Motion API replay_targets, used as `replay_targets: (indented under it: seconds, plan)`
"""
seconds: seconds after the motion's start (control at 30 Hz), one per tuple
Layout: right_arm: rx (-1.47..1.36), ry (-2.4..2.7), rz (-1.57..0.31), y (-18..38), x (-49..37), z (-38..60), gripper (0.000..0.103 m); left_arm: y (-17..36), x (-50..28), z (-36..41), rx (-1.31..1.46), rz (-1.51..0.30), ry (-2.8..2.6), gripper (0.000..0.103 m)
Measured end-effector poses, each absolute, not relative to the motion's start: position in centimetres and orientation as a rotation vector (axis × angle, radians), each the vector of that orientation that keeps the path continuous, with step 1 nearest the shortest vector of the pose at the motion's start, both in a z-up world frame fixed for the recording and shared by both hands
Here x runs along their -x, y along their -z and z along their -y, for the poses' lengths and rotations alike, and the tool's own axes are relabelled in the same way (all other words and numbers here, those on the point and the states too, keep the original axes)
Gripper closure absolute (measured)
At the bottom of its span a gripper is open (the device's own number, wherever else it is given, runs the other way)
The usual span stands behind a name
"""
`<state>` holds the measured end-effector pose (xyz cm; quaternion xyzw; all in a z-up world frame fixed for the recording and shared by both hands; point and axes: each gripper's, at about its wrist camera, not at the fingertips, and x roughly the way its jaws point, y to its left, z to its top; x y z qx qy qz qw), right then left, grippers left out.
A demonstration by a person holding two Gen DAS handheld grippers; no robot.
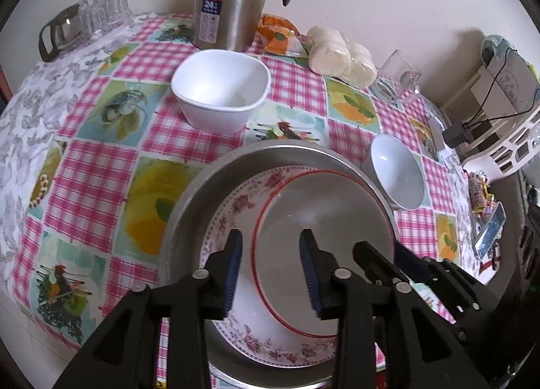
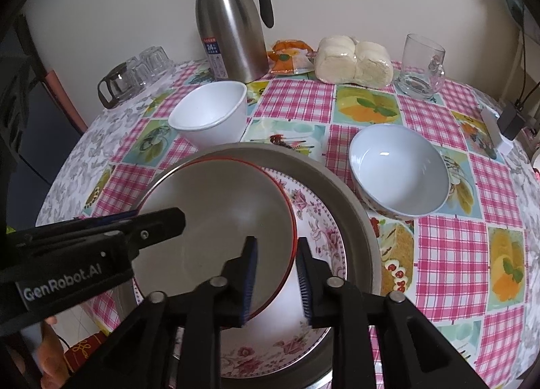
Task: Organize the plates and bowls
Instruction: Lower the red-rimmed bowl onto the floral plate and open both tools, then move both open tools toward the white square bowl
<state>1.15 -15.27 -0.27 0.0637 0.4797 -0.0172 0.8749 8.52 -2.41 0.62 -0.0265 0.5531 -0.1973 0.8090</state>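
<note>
The red-rimmed plate (image 2: pixel 216 220) lies on a flower-patterned plate (image 2: pixel 317 220), both inside a round metal pan (image 2: pixel 357 200) at the near edge of the table (image 2: pixel 449 247). The right gripper (image 2: pixel 275 281) straddles the red-rimmed plate's right edge, jaws parted, pads not pressing the rim. The left gripper (image 1: pixel 270 271) straddles its left edge the same way, jaws spread. Past the pan, a square white bowl (image 2: pixel 209 115) stands to the far left and a round white bowl (image 2: pixel 400 171) to the right, each just beside the pan. Farther back stand a steel thermos jug (image 2: pixel 231 28), a bag of buns (image 2: pixel 354 63) and a glass mug (image 2: pixel 422 66).
</note>
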Motion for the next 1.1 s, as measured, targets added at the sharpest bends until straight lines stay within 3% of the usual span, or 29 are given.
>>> replay_targets:
  seconds: [0.07, 0.13, 0.4, 0.5, 0.6, 0.77, 0.8, 1.1]
  plan:
    - [-0.133, 0.046, -0.988, 0.0, -1.1, 15.4, 0.058, -0.9, -8.5, 2.3, 0.053, -1.170, 0.411, 0.061]
    - [-0.144, 0.054, -0.974, -0.2, -1.0, 15.6, 0.053, -1.2, -8.5, 2.0, 0.062, -1.151, 0.408, 0.059]
    - [-0.175, 0.084, -0.917, -1.0, -0.8, 16.5, 0.033, -2.1, -8.9, 0.5, 0.082, -1.097, 0.313, 0.037]
    - [-0.192, 0.094, -0.919, -0.9, -0.8, 16.9, 0.027, -2.1, -9.0, 0.2, 0.057, -1.091, 0.262, 0.037]
    - [-0.199, 0.101, -0.923, -0.7, -0.8, 17.1, 0.023, -1.8, -9.3, -0.2, 0.033, -1.093, 0.206, 0.021]
    - [-0.202, 0.116, -0.904, -0.9, -0.8, 17.4, 0.001, -1.9, -9.5, -0.9, 0.032, -1.068, 0.169, 0.017]
    - [-0.204, 0.118, -0.899, -0.9, -0.7, 17.5, 0.000, -2.0, -9.5, -1.0, 0.030, -1.061, 0.163, 0.012]
    - [-0.202, 0.129, -0.892, -0.9, -0.8, 17.7, 0.000, -2.4, -9.8, -1.4, 0.019, -0.992, 0.118, 0.001]
